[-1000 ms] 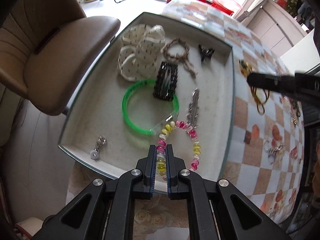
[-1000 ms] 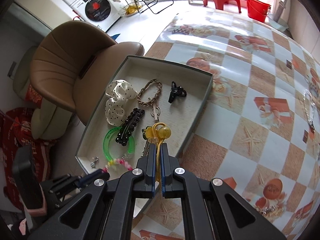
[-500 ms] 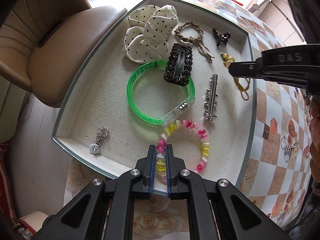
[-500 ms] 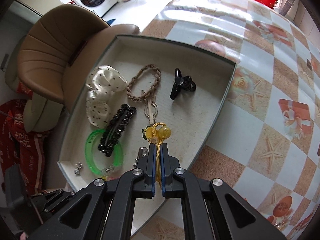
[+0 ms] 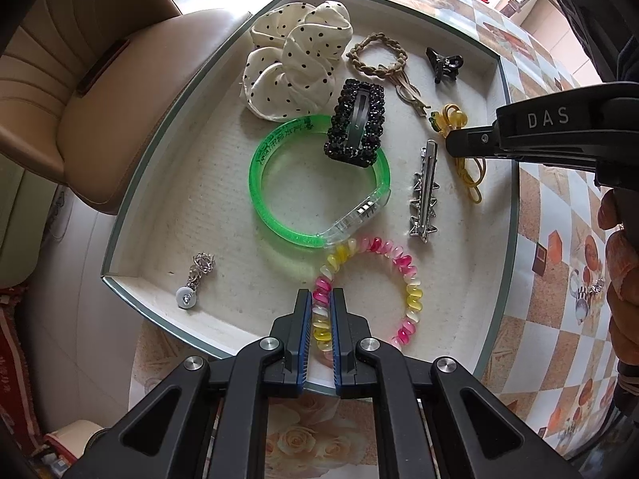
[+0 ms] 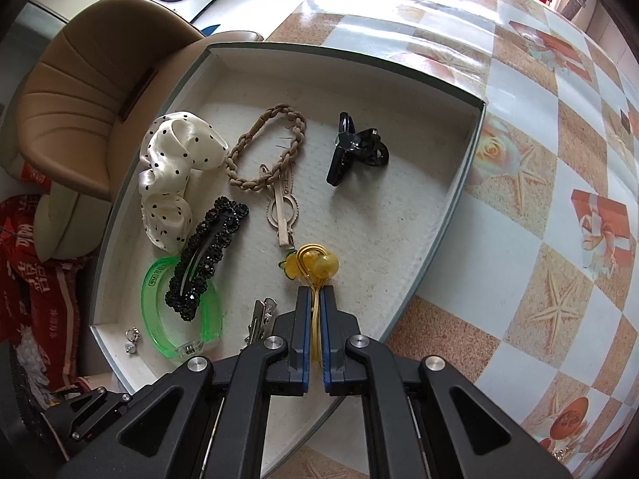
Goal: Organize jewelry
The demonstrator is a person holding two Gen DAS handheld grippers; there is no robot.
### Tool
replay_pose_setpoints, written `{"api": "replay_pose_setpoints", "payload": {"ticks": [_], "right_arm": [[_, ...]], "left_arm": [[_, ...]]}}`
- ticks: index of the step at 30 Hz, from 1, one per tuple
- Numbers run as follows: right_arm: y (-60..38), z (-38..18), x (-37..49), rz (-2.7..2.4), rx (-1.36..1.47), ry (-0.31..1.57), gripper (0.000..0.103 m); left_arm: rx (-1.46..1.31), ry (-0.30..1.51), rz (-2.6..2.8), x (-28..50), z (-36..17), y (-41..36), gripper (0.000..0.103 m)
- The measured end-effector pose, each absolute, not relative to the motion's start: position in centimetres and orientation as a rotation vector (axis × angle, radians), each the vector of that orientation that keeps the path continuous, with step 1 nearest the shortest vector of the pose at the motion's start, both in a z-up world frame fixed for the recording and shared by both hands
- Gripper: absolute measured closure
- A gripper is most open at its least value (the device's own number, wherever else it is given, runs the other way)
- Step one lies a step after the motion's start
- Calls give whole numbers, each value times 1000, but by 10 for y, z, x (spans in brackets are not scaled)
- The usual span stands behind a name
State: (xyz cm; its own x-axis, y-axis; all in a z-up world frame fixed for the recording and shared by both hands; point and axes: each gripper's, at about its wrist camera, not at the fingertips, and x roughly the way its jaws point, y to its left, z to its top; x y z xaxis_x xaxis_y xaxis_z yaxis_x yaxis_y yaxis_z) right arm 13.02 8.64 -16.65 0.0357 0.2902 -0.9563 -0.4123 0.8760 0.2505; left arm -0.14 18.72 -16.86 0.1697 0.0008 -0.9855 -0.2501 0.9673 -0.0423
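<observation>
A shallow white tray [image 5: 167, 215] [image 6: 459, 207] lies on the patterned table. My left gripper [image 5: 322, 299] is shut on a pink, yellow and white spiral hair tie [image 5: 403, 263] that rests on the tray's near floor. My right gripper [image 6: 315, 293] [image 5: 453, 145] is shut on the cord of a yellow bead hair tie [image 6: 317, 265] [image 5: 453, 119], low over the tray's right half. Inside lie a green bangle [image 5: 279, 223] [image 6: 153, 291], a black beaded clip [image 5: 355, 123] [image 6: 207, 255], a polka-dot scrunchie [image 5: 295, 64] [image 6: 171, 167], a braided tie [image 5: 377, 56] [image 6: 263, 147], a black claw clip [image 5: 443, 64] [image 6: 355, 151] and a silver clip [image 5: 423, 195].
A small silver charm [image 5: 193, 279] [image 6: 132, 339] lies in the tray's near left corner. A tan chair [image 5: 80, 92] [image 6: 84, 92] stands beside the tray's left side. More small jewelry [image 5: 587, 295] lies on the tablecloth to the right, near the person's fingers [image 5: 623, 263].
Both grippers have sunk toward the tray with their hair ties. The yellow bead tie has come over the tray's right side, and the spiral tie now lies on the tray floor.
</observation>
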Motion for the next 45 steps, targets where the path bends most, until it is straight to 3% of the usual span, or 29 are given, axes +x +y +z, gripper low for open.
{"api": "replay_pose_setpoints", "payload": {"ticks": [7,14,32,42,43,44,45], "right_arm": [[90,-165,129,551,-113,1443,96],[93,-155,128,558,-104,1437,75],[44,-94,91,479,-5,1404,67],[23,-86,73,450,8,1424,66],[22,-85,71,448,8,1425,66],[21,-85,70,447,7,1425,66],[20,-84,69,446,7,1426,66]], "left_arm": [[-209,1401,205,2,-167,187,91],[-195,1401,211,3,-159,185,91],[-180,1387,188,11,-130,181,91],[-200,1406,156,13,-154,181,91],[-201,1410,156,13,-154,181,71],[-200,1413,159,14,-155,180,42],[-191,1410,179,13,-153,180,0]]}}
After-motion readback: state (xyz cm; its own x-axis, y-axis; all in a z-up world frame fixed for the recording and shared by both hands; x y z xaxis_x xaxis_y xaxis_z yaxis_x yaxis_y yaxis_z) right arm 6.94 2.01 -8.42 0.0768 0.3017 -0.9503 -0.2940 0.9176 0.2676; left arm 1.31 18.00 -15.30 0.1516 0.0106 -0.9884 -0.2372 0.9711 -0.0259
